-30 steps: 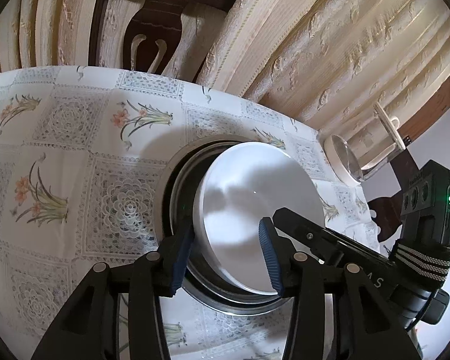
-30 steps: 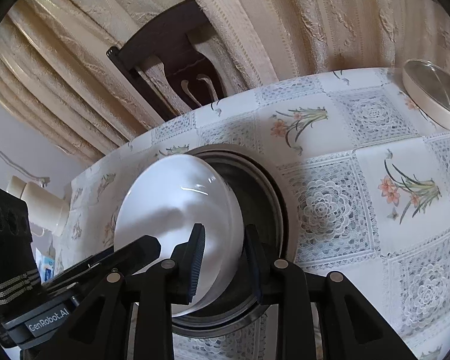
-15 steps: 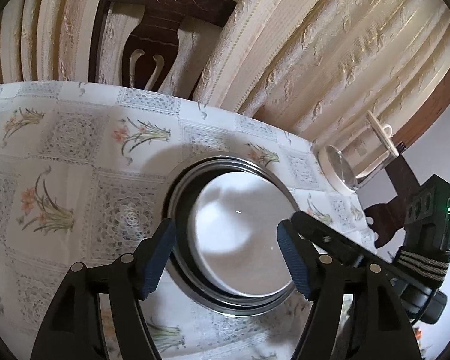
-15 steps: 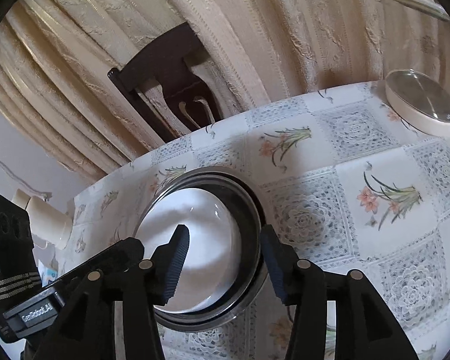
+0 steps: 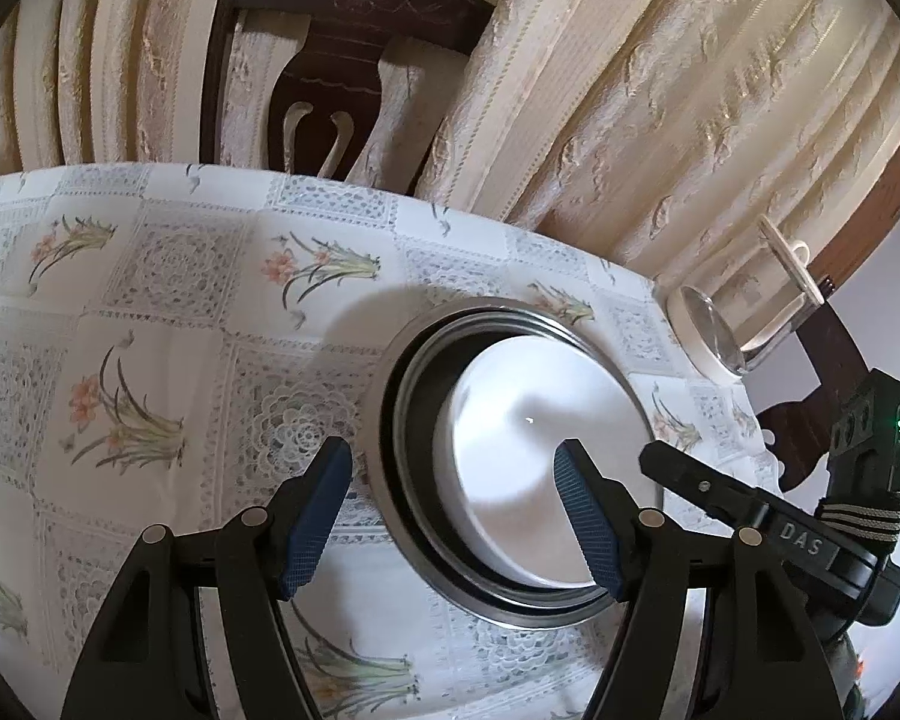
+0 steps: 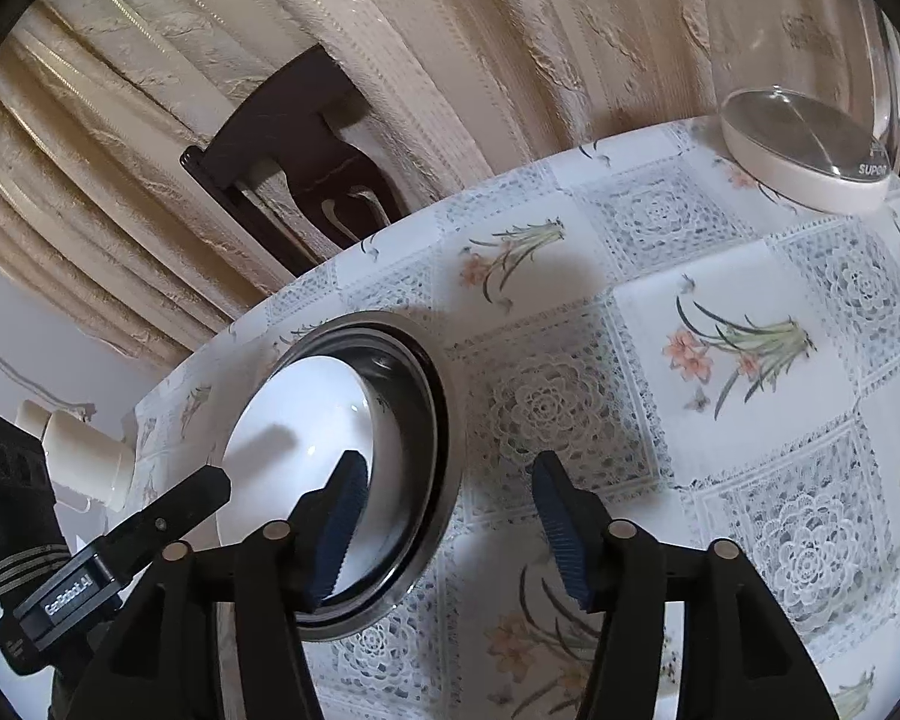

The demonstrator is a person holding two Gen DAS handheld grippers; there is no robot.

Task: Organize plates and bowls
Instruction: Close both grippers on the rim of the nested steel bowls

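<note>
A white bowl (image 5: pixel 528 450) rests inside a stack of steel bowls (image 5: pixel 402 396) on the flowered tablecloth. It also shows in the right wrist view (image 6: pixel 306 414), inside the steel rim (image 6: pixel 444 420). My left gripper (image 5: pixel 453 489) is open and empty, just above the stack's left rim. My right gripper (image 6: pixel 447 513) is open and empty, over the stack's right rim. Each gripper shows in the other's view: the right one (image 5: pixel 750 516) at the right, the left one (image 6: pixel 120 552) at the lower left.
A round white base with a glass lid (image 6: pixel 804 150) sits at the table's far right corner, also in the left wrist view (image 5: pixel 708 330). A dark wooden chair (image 5: pixel 342 60) stands behind the table against cream curtains. The table's far edge curves behind the stack.
Both grippers let go of the white bowl, which settled into the steel bowls. Both opened wide and drew back a little.
</note>
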